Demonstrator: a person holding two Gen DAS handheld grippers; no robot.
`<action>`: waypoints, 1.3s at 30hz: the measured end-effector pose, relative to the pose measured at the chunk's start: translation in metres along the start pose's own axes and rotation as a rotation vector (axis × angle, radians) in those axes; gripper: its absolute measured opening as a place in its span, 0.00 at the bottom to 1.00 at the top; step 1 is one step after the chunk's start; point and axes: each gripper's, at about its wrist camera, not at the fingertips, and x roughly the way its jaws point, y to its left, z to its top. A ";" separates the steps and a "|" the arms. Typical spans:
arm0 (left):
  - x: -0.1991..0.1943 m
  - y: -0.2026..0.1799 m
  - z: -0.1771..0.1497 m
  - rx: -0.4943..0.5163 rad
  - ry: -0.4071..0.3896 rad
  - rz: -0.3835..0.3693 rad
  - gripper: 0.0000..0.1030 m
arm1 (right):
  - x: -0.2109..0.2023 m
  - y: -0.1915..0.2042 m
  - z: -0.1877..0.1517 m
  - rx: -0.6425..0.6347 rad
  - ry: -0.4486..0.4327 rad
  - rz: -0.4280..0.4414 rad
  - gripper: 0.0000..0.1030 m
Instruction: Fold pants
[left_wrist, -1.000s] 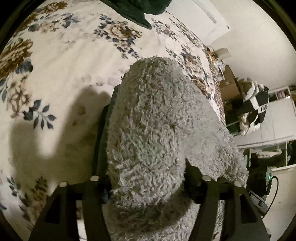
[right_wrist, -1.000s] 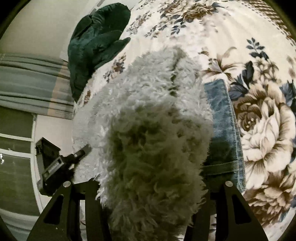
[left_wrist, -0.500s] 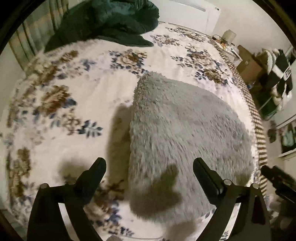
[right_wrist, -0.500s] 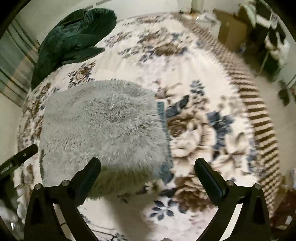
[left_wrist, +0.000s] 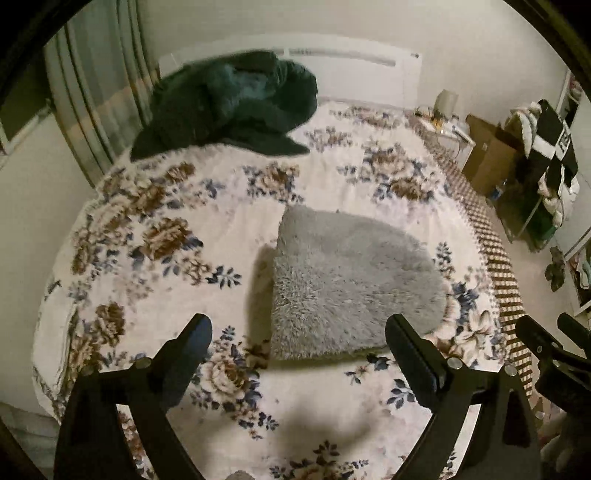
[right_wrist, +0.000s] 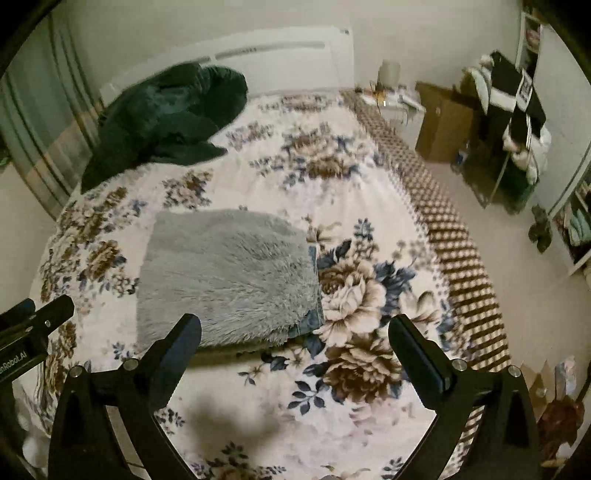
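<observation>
Since both claws hang clear above the bed (left_wrist: 140, 229), nothing is held. Bed with floral cover fills both views. Dark green heap (left_wrist: 236, 107) far ahead, at the headboard end. Pants (left_wrist: 343, 280), grey and fluffy, lie in a compact folded block just ahead of the left claw (left_wrist: 297, 339) and ahead-left of the right claw (right_wrist: 295, 338); a blue denim edge (right_wrist: 314, 291) shows along their right side. Both claws spread wide, empty. Judgement: fold looks done. Fabric light, soft, thick-piled, not slippery; best pinched at the near corners through all layers.
</observation>
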 end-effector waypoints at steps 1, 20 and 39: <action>-0.015 -0.001 -0.004 -0.004 -0.013 0.006 0.93 | -0.022 0.000 -0.003 -0.004 -0.017 0.010 1.00; -0.236 -0.017 -0.091 -0.085 -0.201 0.053 0.93 | -0.301 -0.016 -0.085 -0.099 -0.249 0.118 1.00; -0.304 -0.020 -0.123 -0.071 -0.254 0.079 0.99 | -0.405 -0.022 -0.126 -0.106 -0.295 0.070 1.00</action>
